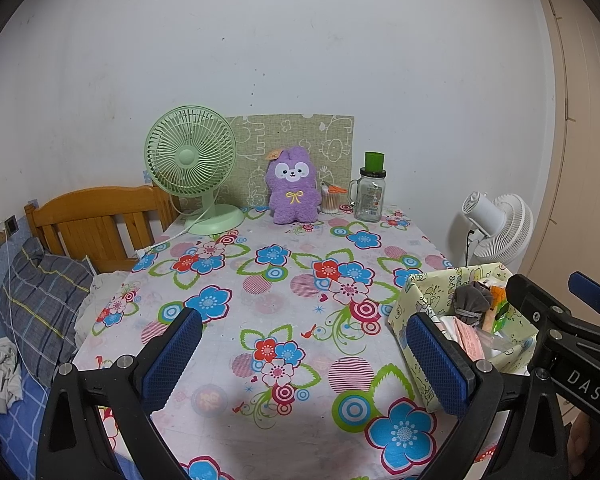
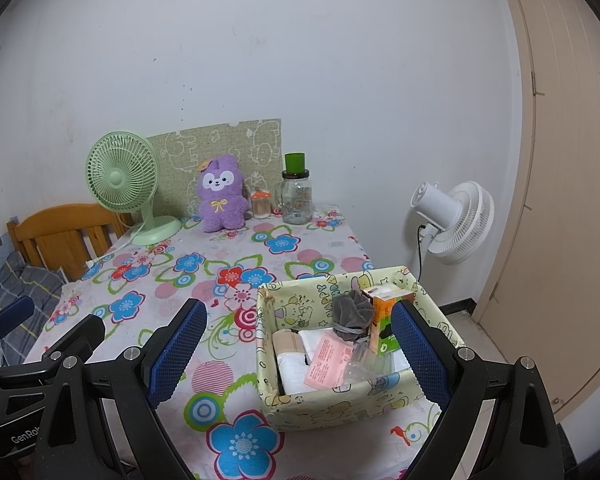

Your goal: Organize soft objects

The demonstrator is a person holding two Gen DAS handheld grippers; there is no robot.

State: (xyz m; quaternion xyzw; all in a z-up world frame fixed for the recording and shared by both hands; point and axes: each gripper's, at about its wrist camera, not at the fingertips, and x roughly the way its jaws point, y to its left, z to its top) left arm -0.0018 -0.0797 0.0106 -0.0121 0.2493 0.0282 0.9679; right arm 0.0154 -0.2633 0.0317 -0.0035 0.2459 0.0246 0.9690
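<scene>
1. I am in a bedroom of a home: a wooden bed headboard [image 1: 96, 220] with a checked pillow [image 1: 44, 308] is beside my desk [image 1: 260, 280].
2. The desk has a flowered cloth, a green fan [image 1: 192, 164], a purple plush rabbit [image 1: 292, 188] and a glass jar [image 1: 370, 194].
3. A white standing fan [image 2: 456, 220] is near the plain wall, next to a beige door [image 2: 560, 160].

A fluffy purple plush bunny [image 1: 292, 190] is seen sitting upright at the far edge of the table, a yellow bow stitched on its chest. Near right, a pale yellow cartoon-printed fabric box [image 2: 324, 404] is set open-topped, and a crumpled grey cloth pouch [image 2: 352, 312] is lodged inside among packets.
</scene>
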